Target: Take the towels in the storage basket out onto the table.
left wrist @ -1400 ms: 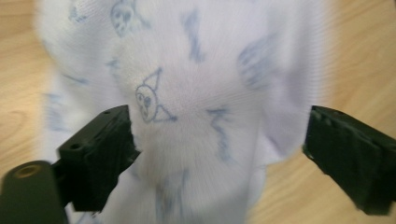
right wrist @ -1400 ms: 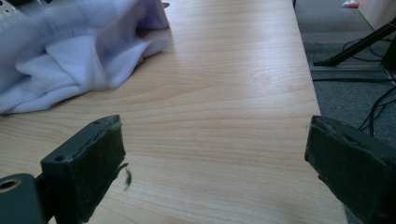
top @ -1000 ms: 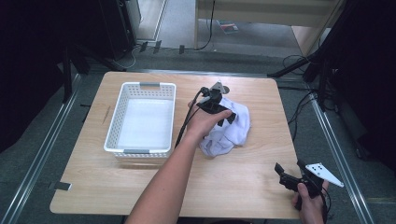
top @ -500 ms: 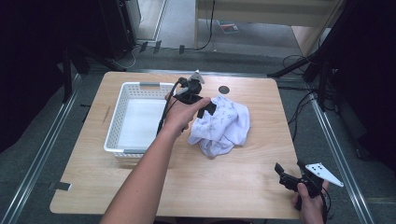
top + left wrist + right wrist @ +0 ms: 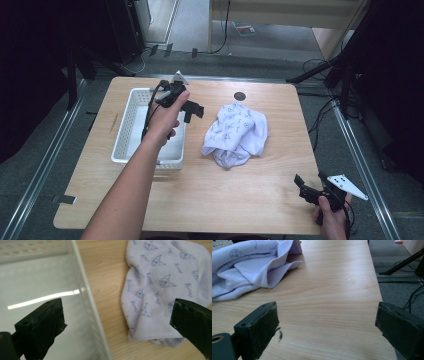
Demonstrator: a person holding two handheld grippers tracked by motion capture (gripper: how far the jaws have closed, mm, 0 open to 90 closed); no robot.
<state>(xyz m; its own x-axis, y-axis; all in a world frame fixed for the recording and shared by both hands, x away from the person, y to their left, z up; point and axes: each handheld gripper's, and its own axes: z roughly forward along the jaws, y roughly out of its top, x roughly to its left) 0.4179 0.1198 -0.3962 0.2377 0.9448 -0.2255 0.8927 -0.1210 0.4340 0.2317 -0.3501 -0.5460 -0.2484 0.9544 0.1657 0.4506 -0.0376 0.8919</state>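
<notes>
A: The cloth (image 5: 236, 134) lies crumpled in the middle of the table (image 5: 260, 200), just right of the white basket (image 5: 126, 131) and apart from it. Where is the left gripper (image 5: 192, 111)?

B: Held above the basket's right rim, jaws spread wide with nothing between them. In the left gripper view one jaw hangs over the basket floor (image 5: 37, 290), the other over the cloth's (image 5: 160, 280) near edge, with the basket wall (image 5: 86, 295) running between.

A: So it straddles the rim. What does a good grab ask for?

B: I judge it should shift fully over the cloth first, clear of the wall, then come down on a raised fold instead of a flat patch (a bunched ridge gives the pads something to bite). Close only once both jaws flank fabric, not wood.

A: And the lift?

B: High enough that the hanging ends clear the rim, or they may drag on the wall and tip the light basket.

A: The right gripper (image 5: 312, 192)?

B: It rests low at the near right corner of the table, well apart from the cloth, jaws also wide apart and empty. In the right gripper view the hemmed edge of the cloth (image 5: 249, 267) sits far ahead to its left, bare wood (image 5: 329, 305) between the jaws.

A: Could it help?

B: Probably by pinning or gathering a trailing corner if the cloth spreads, though one gripper looks enough for a piece this soft
</notes>
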